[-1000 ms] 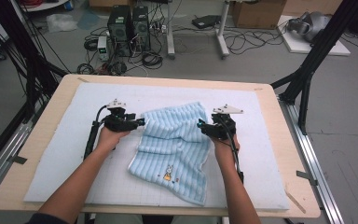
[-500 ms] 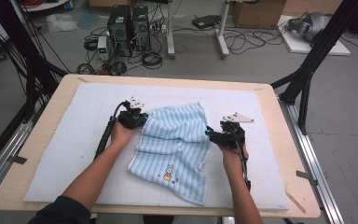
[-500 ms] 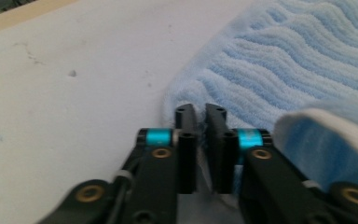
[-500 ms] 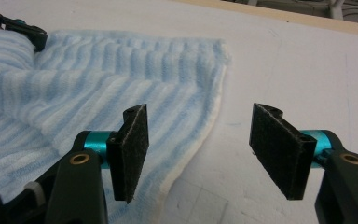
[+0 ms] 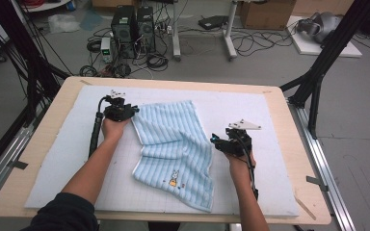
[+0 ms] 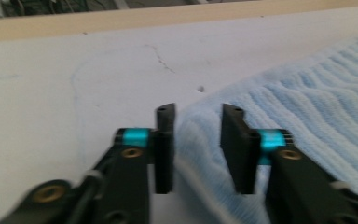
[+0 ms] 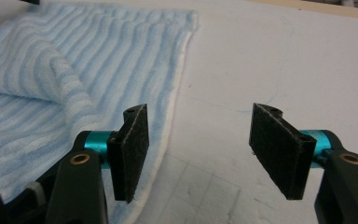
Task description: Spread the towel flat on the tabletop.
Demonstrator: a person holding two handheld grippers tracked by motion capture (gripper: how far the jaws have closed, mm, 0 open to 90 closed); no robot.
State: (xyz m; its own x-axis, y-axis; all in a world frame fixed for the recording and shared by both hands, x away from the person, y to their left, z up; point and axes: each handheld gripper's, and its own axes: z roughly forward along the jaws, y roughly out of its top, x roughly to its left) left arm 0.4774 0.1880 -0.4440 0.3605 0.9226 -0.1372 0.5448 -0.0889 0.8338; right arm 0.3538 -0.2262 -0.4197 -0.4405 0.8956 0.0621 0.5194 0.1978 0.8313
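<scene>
A light blue striped towel (image 5: 173, 144) with a small rabbit print lies rumpled on the white mat (image 5: 270, 120). My left gripper (image 5: 134, 111) sits at the towel's far left corner. In the left gripper view its jaws (image 6: 198, 126) have just been opening, and the towel's corner (image 6: 307, 107) lies between them with the pads off the cloth. My right gripper (image 5: 214, 142) hovers open beside the towel's right edge. In the right gripper view (image 7: 198, 135) there is bare mat between its pads, and the towel (image 7: 74, 60) lies at the left with a raised fold.
The mat covers most of a wooden table (image 5: 298, 211). Black frame posts (image 5: 318, 72) stand at both sides. Computer towers (image 5: 132, 24) and cables are on the floor beyond the far edge.
My left gripper went to the towel's far left corner and drew it outward, then parted its jaws. The towel's far part lies flatter. My right gripper drifted toward the near side.
</scene>
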